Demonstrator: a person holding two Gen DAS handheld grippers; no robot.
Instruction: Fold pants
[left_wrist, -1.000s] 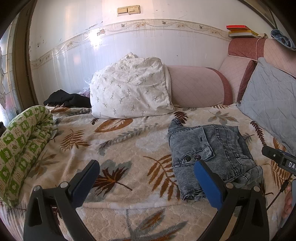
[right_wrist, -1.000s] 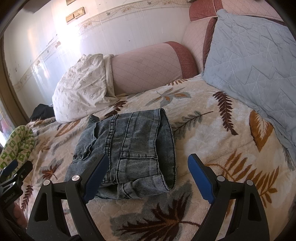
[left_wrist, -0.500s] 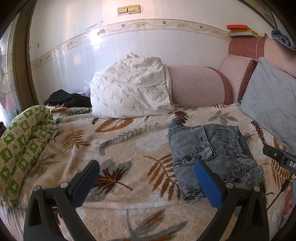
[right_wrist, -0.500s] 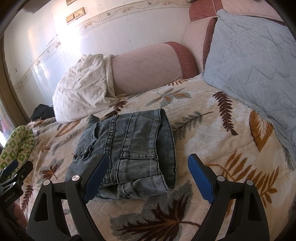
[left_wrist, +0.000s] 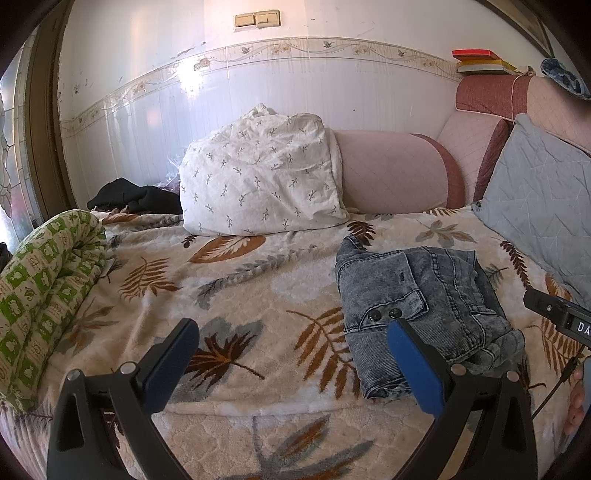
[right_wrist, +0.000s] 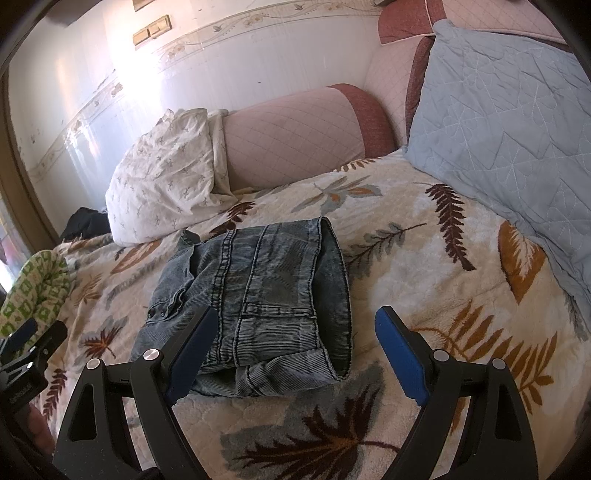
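Grey-blue denim pants (left_wrist: 417, 299) lie folded into a compact bundle on the leaf-patterned blanket (left_wrist: 240, 295); they also show in the right wrist view (right_wrist: 258, 299). My left gripper (left_wrist: 291, 354) is open and empty, held above the blanket to the left of the pants, its right finger in front of their near edge. My right gripper (right_wrist: 295, 343) is open and empty, just in front of the pants' near edge, not touching them.
A white patterned pillow (left_wrist: 258, 181) and pink bolster (left_wrist: 391, 173) lie at the back. A grey-blue cushion (right_wrist: 509, 110) leans at the right. A green rolled quilt (left_wrist: 44, 291) lies at the left, dark clothing (left_wrist: 133, 195) behind it.
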